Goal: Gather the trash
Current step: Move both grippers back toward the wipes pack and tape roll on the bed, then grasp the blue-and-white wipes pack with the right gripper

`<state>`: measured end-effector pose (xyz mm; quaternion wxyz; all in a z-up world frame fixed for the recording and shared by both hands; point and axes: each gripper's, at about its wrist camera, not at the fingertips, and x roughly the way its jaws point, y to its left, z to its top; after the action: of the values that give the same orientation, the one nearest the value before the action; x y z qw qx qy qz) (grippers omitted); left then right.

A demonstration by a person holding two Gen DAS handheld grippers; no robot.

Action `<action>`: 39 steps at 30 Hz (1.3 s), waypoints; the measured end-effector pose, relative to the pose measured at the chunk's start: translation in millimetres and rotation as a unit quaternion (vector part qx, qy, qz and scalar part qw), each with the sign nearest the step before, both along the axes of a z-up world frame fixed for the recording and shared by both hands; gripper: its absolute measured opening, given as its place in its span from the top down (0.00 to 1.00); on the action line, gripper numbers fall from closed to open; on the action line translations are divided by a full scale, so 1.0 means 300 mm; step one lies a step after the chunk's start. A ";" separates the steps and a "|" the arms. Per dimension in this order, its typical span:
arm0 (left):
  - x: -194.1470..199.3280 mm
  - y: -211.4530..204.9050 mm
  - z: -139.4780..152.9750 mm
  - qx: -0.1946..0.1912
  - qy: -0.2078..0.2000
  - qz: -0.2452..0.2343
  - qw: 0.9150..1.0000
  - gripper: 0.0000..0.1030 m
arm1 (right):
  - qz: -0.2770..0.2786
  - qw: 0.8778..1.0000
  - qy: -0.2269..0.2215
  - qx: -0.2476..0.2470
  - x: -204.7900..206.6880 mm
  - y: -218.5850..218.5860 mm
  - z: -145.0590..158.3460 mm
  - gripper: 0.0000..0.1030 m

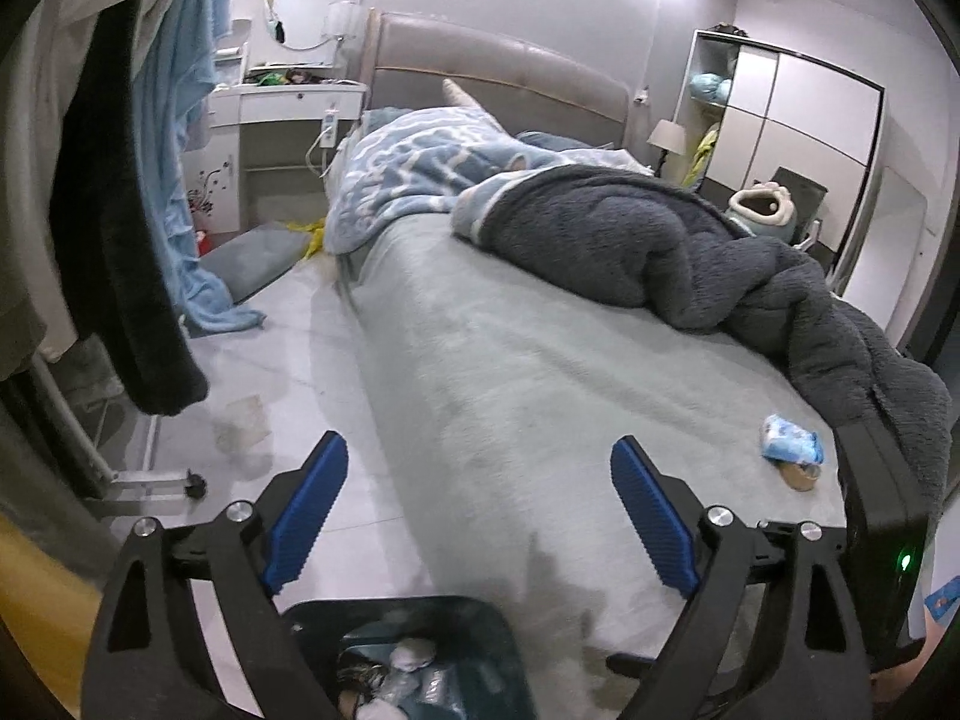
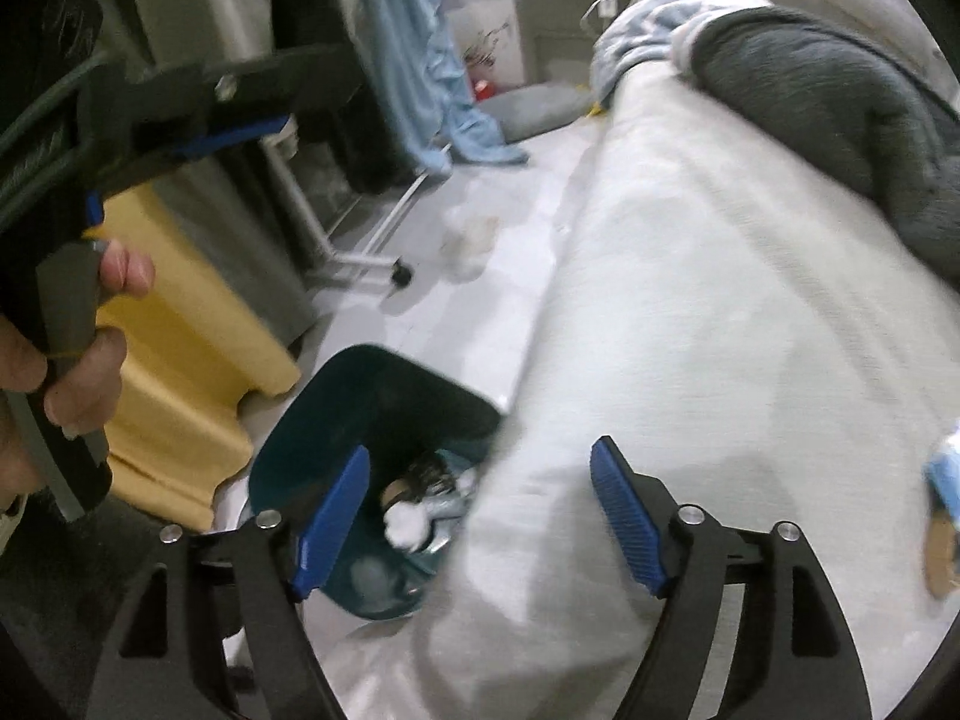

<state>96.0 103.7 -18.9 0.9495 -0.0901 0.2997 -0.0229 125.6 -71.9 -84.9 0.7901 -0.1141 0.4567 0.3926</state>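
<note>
A dark teal trash bin stands on the floor against the bed's side, holding crumpled white and grey trash; it also shows in the right wrist view. A blue-white crumpled wrapper and a small brown piece lie on the bed near the right edge; both show at the right wrist view's edge. My left gripper is open and empty above the bin and bed edge. My right gripper is open and empty over the bin and bed edge. The left gripper also shows in the right wrist view.
The pale green bed carries a dark grey blanket and a blue patterned quilt. A clothes rack with hanging garments stands left. A yellow box sits by the bin. A clear plastic scrap lies on the floor.
</note>
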 end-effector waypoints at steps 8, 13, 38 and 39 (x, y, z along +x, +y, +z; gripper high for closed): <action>0.025 -0.114 -0.007 0.012 -0.012 -0.023 1.000 0.08 | -0.060 0.997 -0.056 0.014 0.042 -0.148 0.061 0.15; 0.037 -0.150 -0.013 0.013 -0.016 -0.031 0.999 0.08 | -0.095 0.992 -0.087 0.011 0.076 -0.235 0.074 0.12; 0.096 -0.365 -0.081 0.009 0.005 -0.097 0.995 0.06 | -0.253 0.958 -0.132 0.008 0.203 -0.634 0.083 0.03; 0.098 -0.375 -0.086 0.009 0.007 -0.101 0.995 0.06 | -0.258 0.957 -0.130 0.005 0.212 -0.638 0.078 0.03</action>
<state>125.3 -8.9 -44.6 0.9411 -0.0505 0.3137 -0.1154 189.3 -263.4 -61.4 0.9178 -0.0385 0.3616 0.1594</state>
